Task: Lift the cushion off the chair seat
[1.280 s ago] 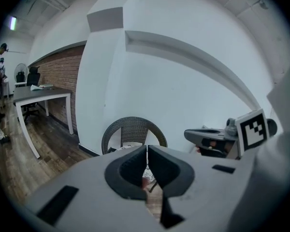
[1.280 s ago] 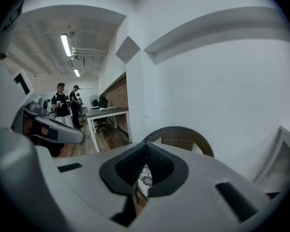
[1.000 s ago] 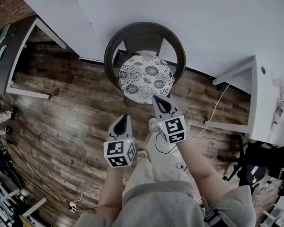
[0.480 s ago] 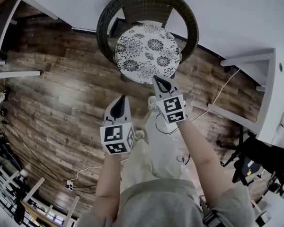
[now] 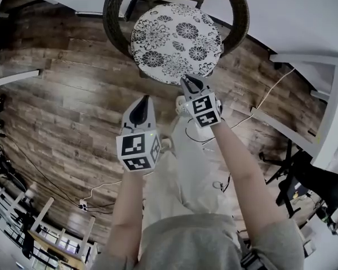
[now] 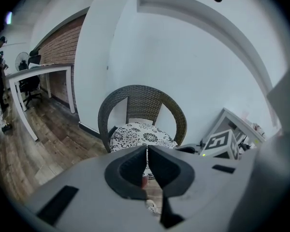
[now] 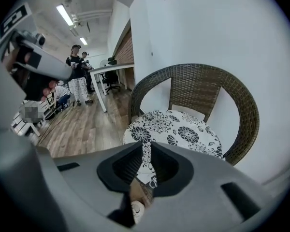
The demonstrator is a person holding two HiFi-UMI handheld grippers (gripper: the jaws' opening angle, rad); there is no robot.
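A round cushion (image 5: 174, 41) with a black-and-white flower print lies on the seat of a dark wicker chair (image 5: 115, 21) against the white wall. My right gripper (image 5: 184, 79) hovers at the cushion's near edge. Its jaws are opening to a narrow gap with nothing between them, and the cushion (image 7: 176, 129) shows just beyond the right gripper (image 7: 147, 144). My left gripper (image 5: 146, 98) hangs over the wooden floor, short of the chair and to its left, with jaws shut and empty. From the left gripper (image 6: 147, 149) the cushion (image 6: 142, 135) and chair (image 6: 142, 98) lie ahead.
White desks stand to the right (image 5: 304, 66) and left (image 5: 11, 77) of the chair. A cable (image 5: 259, 108) trails over the floor at the right. People (image 7: 77, 79) stand far off down the room. The person's legs fill the floor below the grippers.
Both grippers have come down and closer to the chair, which now looms larger at the top of the head view. The right tips have reached the cushion's front edge.
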